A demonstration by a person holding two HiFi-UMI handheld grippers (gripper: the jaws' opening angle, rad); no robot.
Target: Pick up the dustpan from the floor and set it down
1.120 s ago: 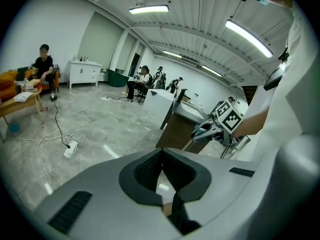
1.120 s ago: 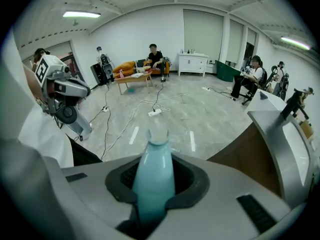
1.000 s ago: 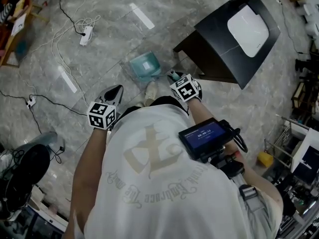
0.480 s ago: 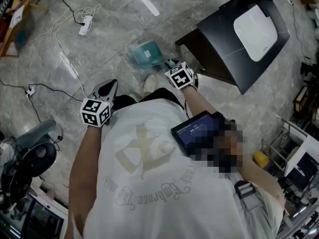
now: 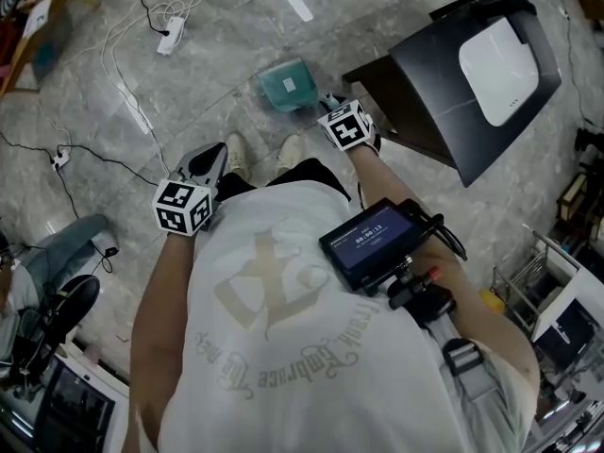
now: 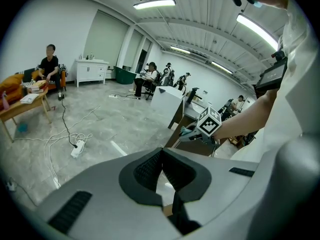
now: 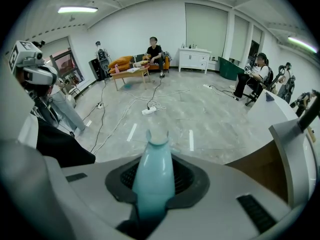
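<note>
Grey marble floor [image 5: 217, 64] all round, with cables and a power strip [image 5: 171, 36] well off toward the far left. Had dustpan [image 5: 286, 85] out ahead of the shoes [image 5: 291, 149], low over the floor and near the black stand [image 5: 425, 92]; couldn't tell whether touching down or just clear of it. Gripped by the handle [image 7: 151, 179] only, right gripper [image 5: 328, 108] jaws clamped on the teal shaft, probably to carry the pan out front and away from the feet for a flat landing. Held left gripper [image 5: 209, 161] back near the body, jaws closed on nothing; likely parked out of the way, one hand being enough for a light pan. Read as set-down phase, not finished. Needed next: bare floor patch clear of the stand's leg and the cords. Risk: pivoting about that narrow handle grip on release.
</note>
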